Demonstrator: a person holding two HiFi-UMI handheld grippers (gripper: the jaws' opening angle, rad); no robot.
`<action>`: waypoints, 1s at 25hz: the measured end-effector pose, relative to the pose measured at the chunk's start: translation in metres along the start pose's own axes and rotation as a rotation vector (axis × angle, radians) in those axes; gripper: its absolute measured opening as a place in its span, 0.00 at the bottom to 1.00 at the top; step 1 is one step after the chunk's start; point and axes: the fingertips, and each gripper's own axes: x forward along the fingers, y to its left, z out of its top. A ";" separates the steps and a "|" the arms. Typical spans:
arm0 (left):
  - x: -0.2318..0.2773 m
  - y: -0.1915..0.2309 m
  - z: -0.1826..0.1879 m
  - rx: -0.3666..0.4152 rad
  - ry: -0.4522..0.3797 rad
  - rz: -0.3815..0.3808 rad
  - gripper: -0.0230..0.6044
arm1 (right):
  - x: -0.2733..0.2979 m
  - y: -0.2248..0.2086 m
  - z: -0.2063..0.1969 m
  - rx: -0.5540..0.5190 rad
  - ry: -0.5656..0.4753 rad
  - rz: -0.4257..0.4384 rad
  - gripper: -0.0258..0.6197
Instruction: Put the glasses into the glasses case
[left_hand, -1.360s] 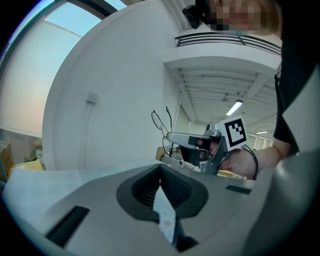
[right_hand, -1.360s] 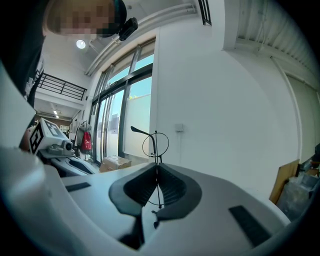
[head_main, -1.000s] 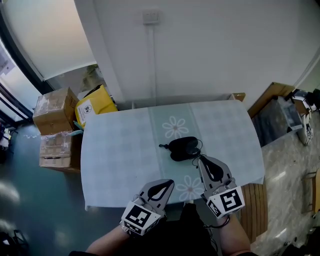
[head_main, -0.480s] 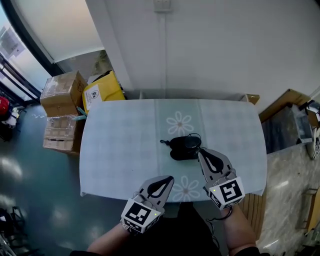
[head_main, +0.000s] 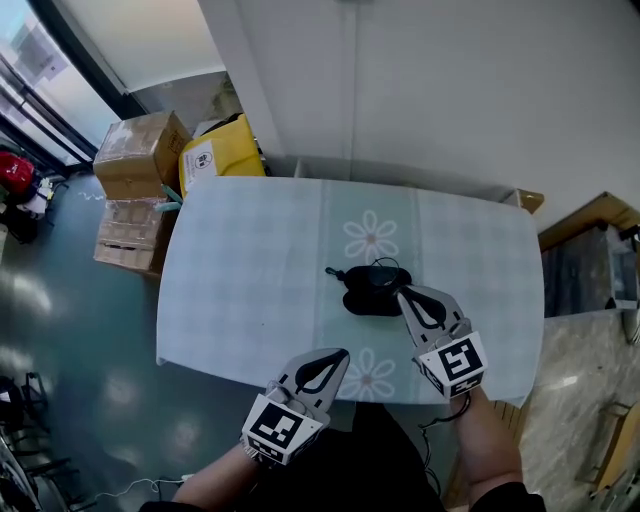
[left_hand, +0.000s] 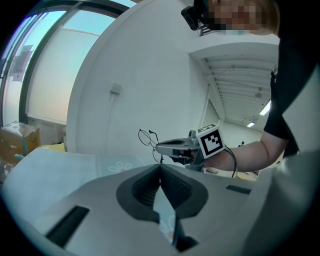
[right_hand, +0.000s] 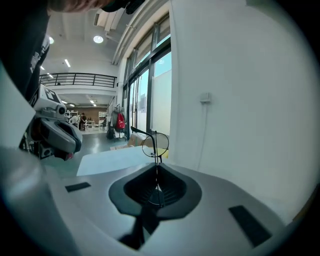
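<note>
On the pale flower-patterned table (head_main: 250, 270) lies a black glasses case (head_main: 362, 300), a little right of the middle. My right gripper (head_main: 402, 293) is at the case's near right edge, shut on thin wire-framed round glasses (right_hand: 155, 145). The glasses stick up past the jaw tips, with one temple (right_hand: 141, 132) pointing left. In the left gripper view the glasses (left_hand: 146, 137) stand off the tip of the right gripper (left_hand: 172, 147). My left gripper (head_main: 338, 357) hangs over the table's front edge, shut and holding nothing. The case is hidden in both gripper views.
Cardboard boxes (head_main: 140, 155) and a yellow package (head_main: 220, 155) are stacked on the floor at the table's far left corner. A white wall (head_main: 450, 90) runs along the table's far edge. A wooden piece (head_main: 590, 215) stands to the right.
The head camera has swung, so the table sits lower and more tilted in view. My right gripper stays at the case with the glasses. The left gripper has barely moved.
</note>
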 end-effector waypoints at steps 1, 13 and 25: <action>0.001 0.000 -0.001 -0.006 0.002 0.009 0.08 | 0.004 -0.001 -0.006 -0.007 0.015 0.019 0.09; 0.020 -0.005 -0.015 -0.050 0.026 0.076 0.08 | 0.041 -0.006 -0.076 -0.105 0.191 0.227 0.09; 0.037 0.003 -0.020 -0.081 0.046 0.097 0.08 | 0.071 0.003 -0.135 -0.254 0.405 0.441 0.09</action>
